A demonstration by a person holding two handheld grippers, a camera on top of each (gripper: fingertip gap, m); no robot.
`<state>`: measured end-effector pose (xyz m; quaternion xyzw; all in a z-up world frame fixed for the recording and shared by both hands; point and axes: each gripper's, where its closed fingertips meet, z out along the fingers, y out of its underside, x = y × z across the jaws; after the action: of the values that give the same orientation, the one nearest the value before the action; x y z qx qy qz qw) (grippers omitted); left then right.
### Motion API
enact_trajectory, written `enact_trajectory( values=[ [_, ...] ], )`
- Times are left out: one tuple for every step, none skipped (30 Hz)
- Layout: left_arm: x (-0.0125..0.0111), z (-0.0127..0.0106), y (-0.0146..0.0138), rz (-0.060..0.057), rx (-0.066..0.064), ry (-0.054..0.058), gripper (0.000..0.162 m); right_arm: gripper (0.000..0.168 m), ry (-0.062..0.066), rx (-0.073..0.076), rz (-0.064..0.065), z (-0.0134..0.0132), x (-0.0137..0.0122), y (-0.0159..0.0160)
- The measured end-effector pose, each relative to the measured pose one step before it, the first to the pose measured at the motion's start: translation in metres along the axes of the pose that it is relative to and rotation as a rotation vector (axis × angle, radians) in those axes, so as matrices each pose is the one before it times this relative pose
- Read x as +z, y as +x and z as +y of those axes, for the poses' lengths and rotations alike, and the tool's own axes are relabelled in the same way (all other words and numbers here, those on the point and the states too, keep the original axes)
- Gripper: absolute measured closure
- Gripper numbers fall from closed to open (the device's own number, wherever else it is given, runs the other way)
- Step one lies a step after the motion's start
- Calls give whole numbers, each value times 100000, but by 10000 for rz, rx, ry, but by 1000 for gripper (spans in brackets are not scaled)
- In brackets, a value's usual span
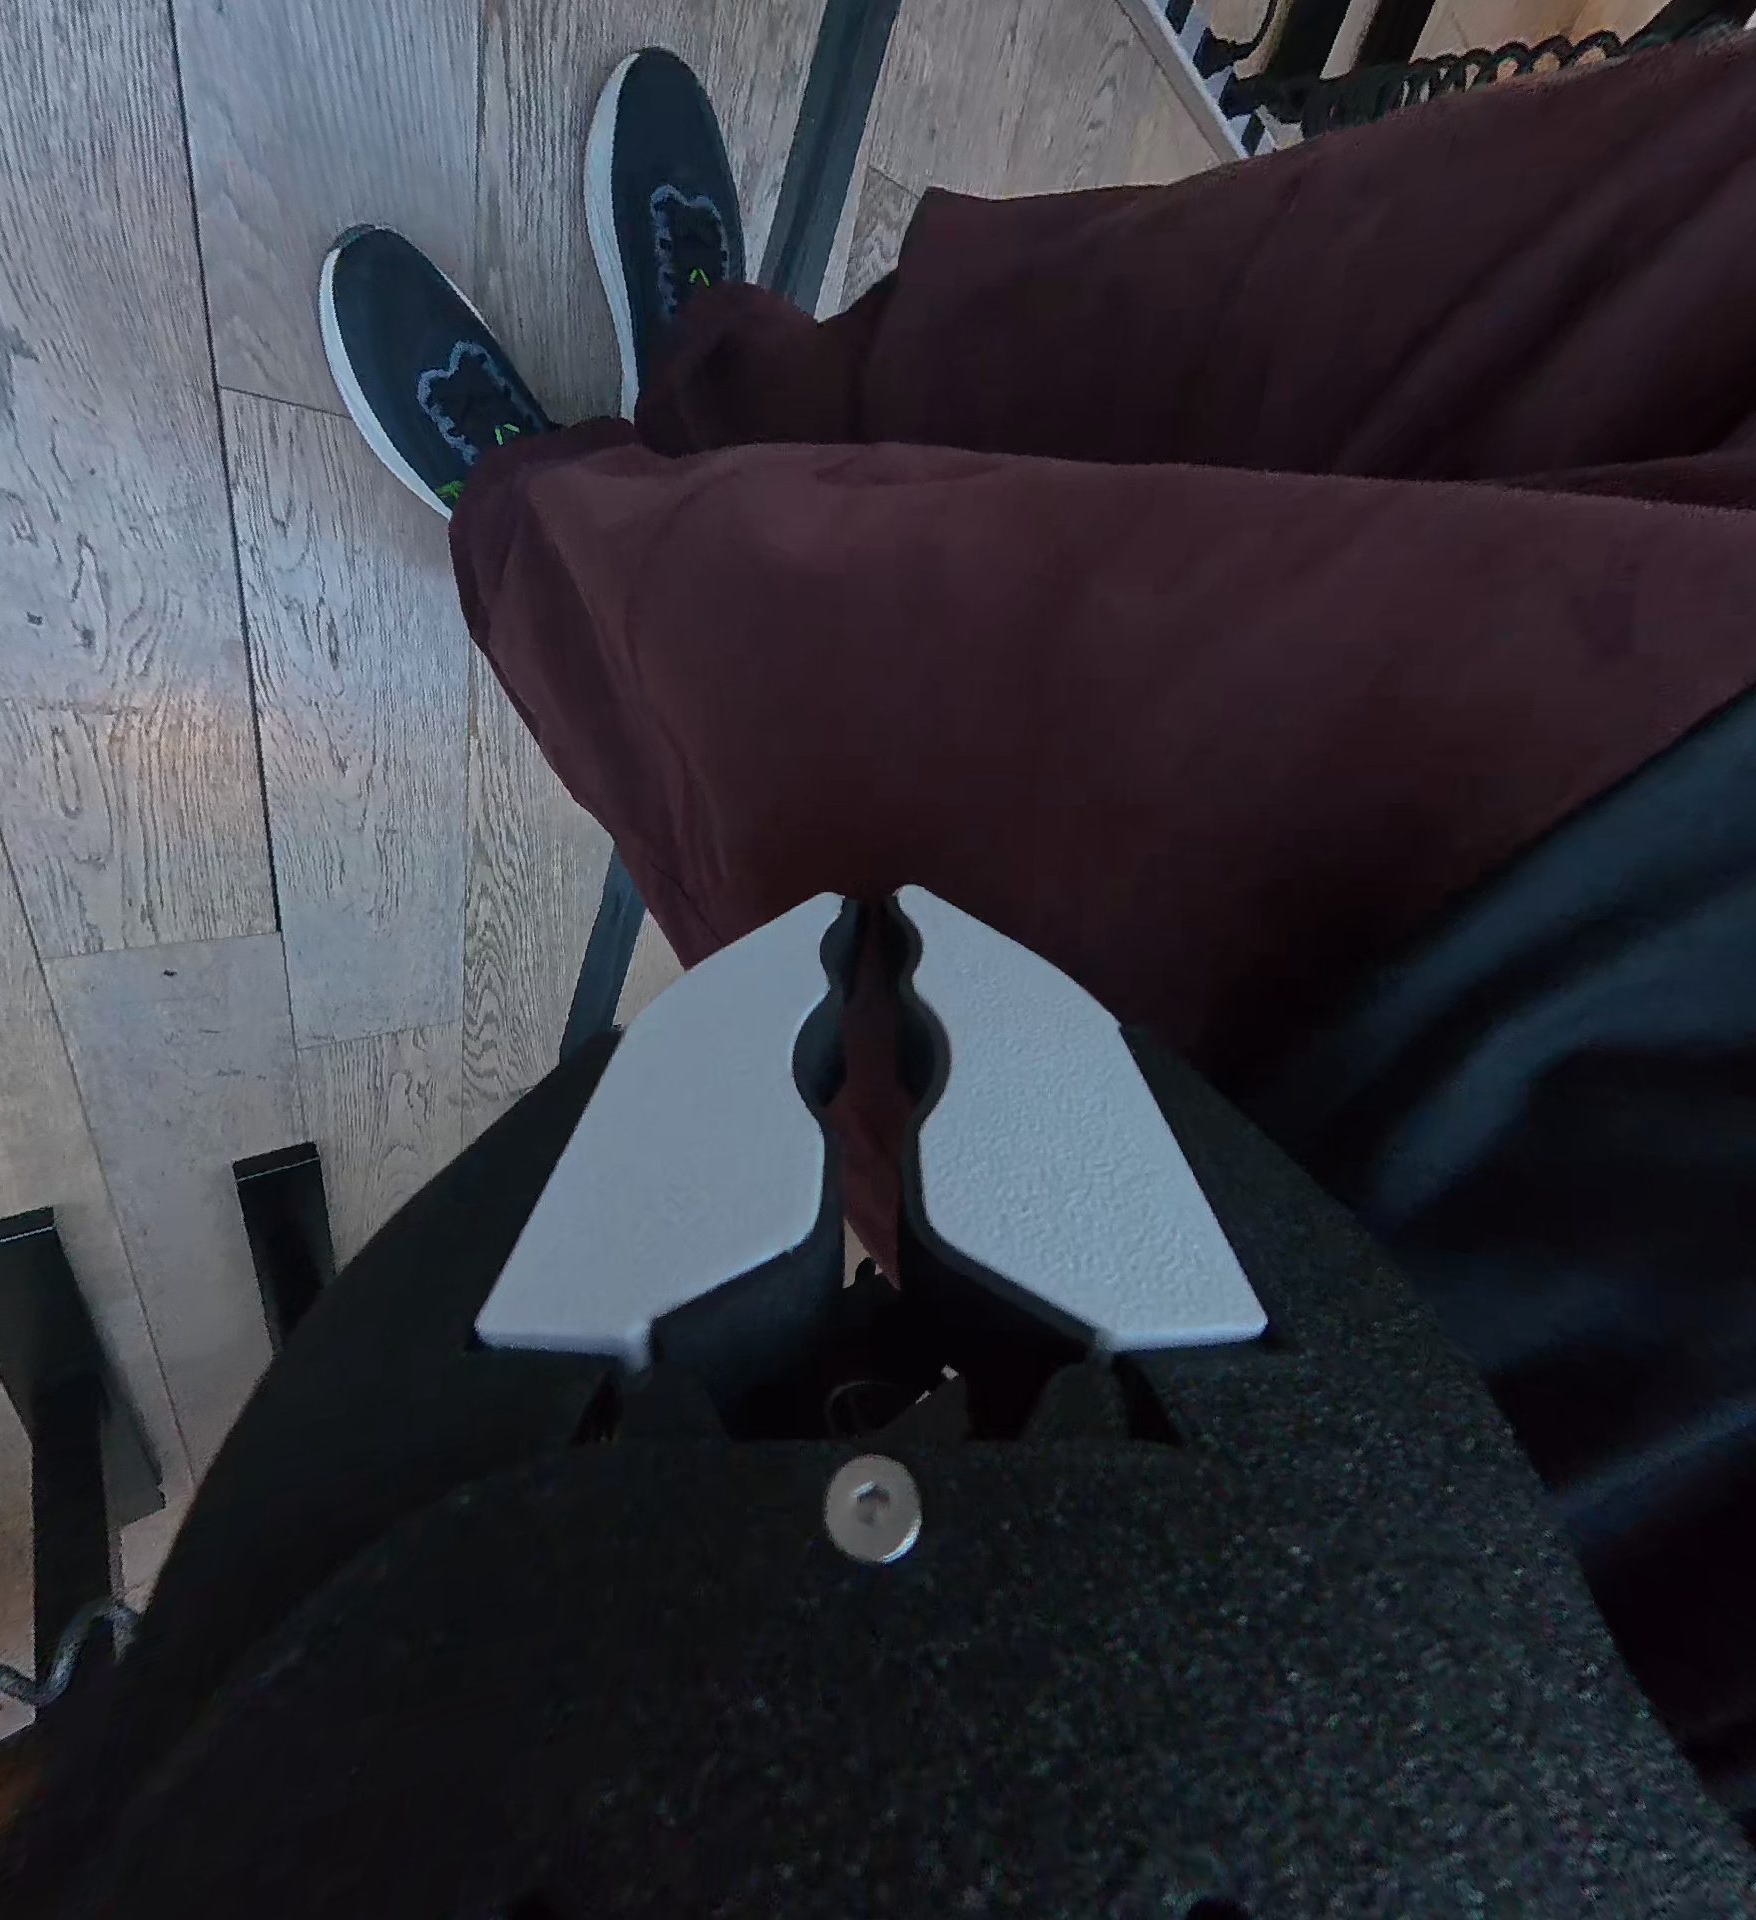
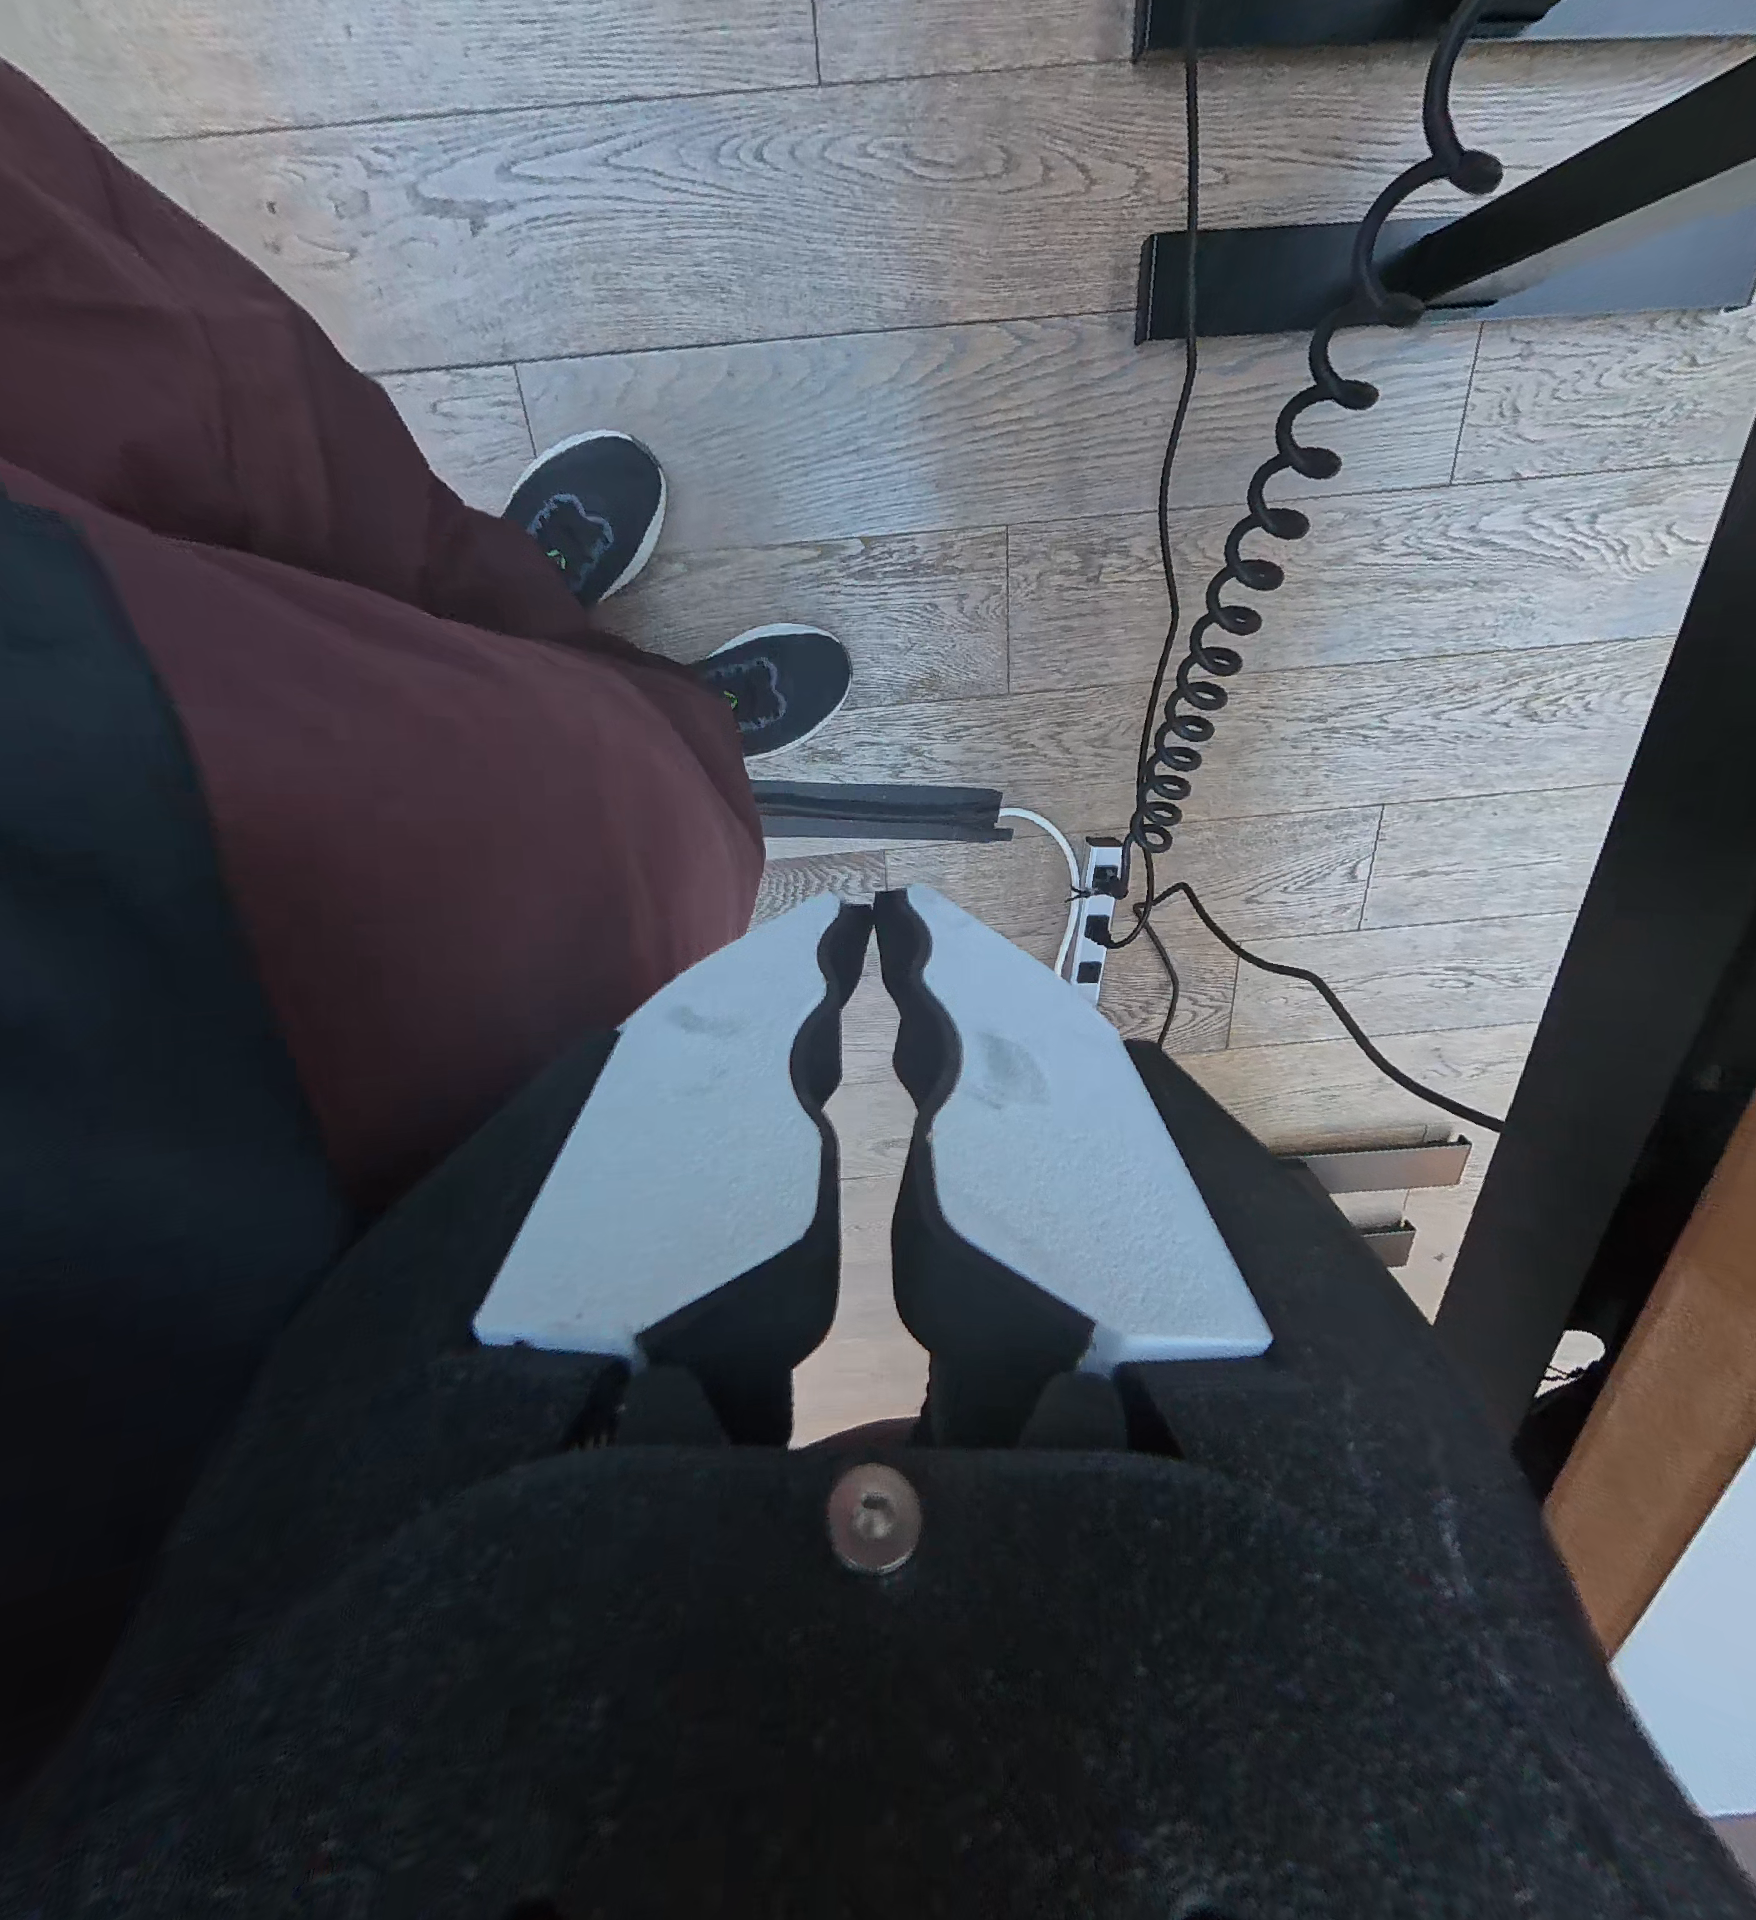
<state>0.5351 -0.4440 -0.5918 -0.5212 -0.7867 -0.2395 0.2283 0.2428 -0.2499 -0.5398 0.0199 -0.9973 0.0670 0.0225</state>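
Note:
My left gripper [image 1: 872, 906] is shut and empty, its white fingers [image 1: 687, 1132] tip to tip. It points down beside a person's leg in dark red trousers [image 1: 1113, 675]. My right gripper [image 2: 874, 906] is also shut and empty, with white fingers [image 2: 1050, 1153]. It hangs over the wood floor [image 2: 853, 260], next to the same dark red trousers [image 2: 417, 831] on its left. Neither gripper touches anything.
The person's dark shoes [image 1: 427, 353] [image 2: 780, 686] stand on the grey wood floor [image 1: 74, 520]. A coiled black cable [image 2: 1238, 613] runs to a white power strip [image 2: 1092, 925]. Black table legs and feet [image 2: 1456, 265] [image 1: 32, 1351] stand around; a table edge [image 2: 1705, 1299] is at right. My right fingertips sit around 35 centimetres from my left ones.

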Motion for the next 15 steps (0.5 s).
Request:
enact_trajectory(
  values=[
    [14,-182,315,6,-49,28,157,161,9,26,-27,132,39,189],
    [21,-223,410,23,-12,56,156,161,12,62,-34,118,34,206],
    [56,-231,428,28,39,54,157,161,-8,55,-20,160,66,208],
    [119,-155,340,5,72,-4,157,161,-26,32,-7,196,99,180],
    [176,-67,209,-33,92,-82,157,160,-24,18,-10,192,108,117],
    [180,19,93,-61,95,-136,157,161,-8,21,-19,175,77,54],
    [133,33,23,-77,66,-141,157,161,3,29,-24,166,52,13],
    [52,-60,10,-56,25,-83,157,161,4,32,-20,188,19,-13],
    [-19,-185,69,-12,-9,6,157,161,1,34,-16,185,28,-8],
    [-56,-258,92,17,-13,62,157,161,-4,37,-13,200,23,4],
    [-47,-240,72,16,-6,52,157,161,-7,49,-11,196,33,29],
    [-42,-165,11,-9,0,7,157,161,-8,64,-11,178,46,68],
    [-33,-89,-18,-24,13,-24,157,161,-10,68,-10,169,36,78],
    [-19,-72,-23,-23,15,-22,157,161,-12,56,-5,139,28,75],
    [-21,-98,-15,-11,6,-6,157,161,-4,37,0,106,16,65]
  ],
)
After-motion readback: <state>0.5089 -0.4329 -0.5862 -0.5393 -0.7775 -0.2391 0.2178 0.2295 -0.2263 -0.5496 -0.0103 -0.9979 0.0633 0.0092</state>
